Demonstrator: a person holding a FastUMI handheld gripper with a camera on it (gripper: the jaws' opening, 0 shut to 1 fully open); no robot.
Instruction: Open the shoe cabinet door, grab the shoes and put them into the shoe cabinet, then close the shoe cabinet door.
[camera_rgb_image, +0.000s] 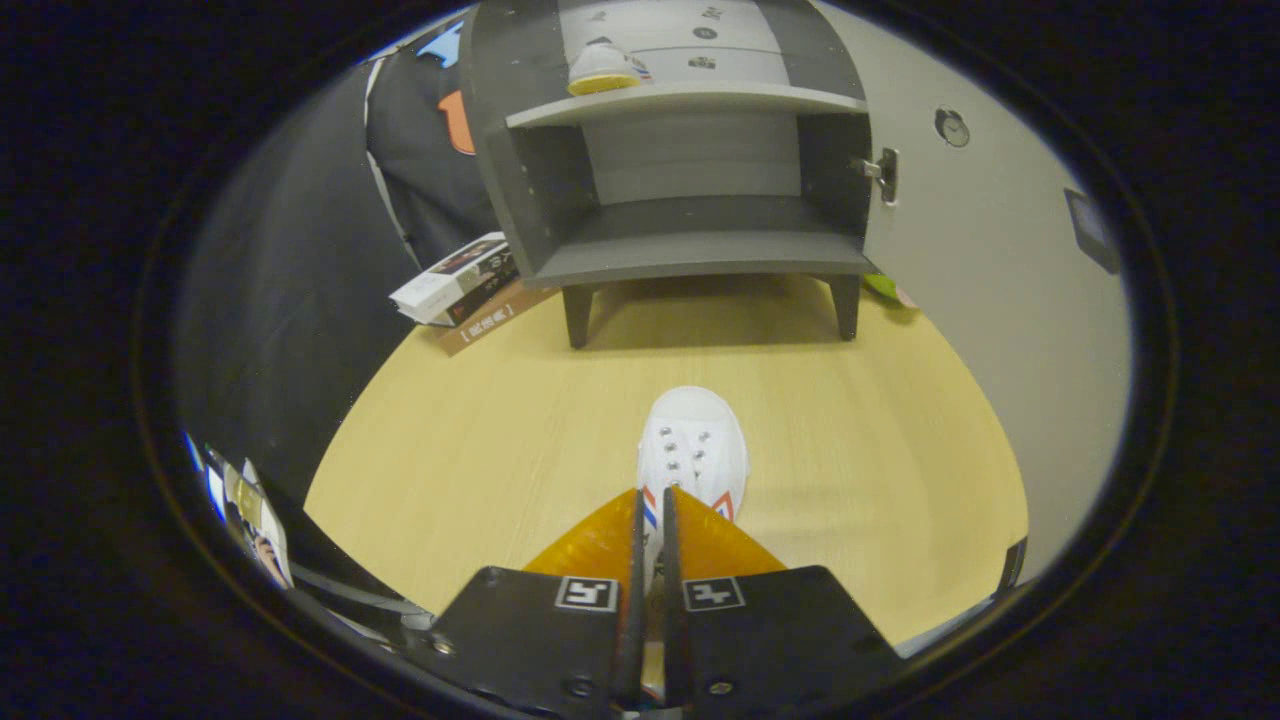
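Observation:
A white shoe (692, 445) with red and blue side stripes points toe-first toward the grey shoe cabinet (700, 255). My gripper (652, 494) is shut on the shoe's rear rim, with a thin strip of it pinched between the fingers. The cabinet stands just beyond on short legs, its door (985, 260) swung open to the right. Its lower compartment (700, 215) holds nothing. On the shelf above lies a second white shoe (603, 68) with a yellow sole.
The wooden floor (500, 440) stretches between me and the cabinet. A stack of flat boxes (460, 282) lies left of the cabinet's front left leg (577, 315). A small green object (882, 287) peeks out by the right leg.

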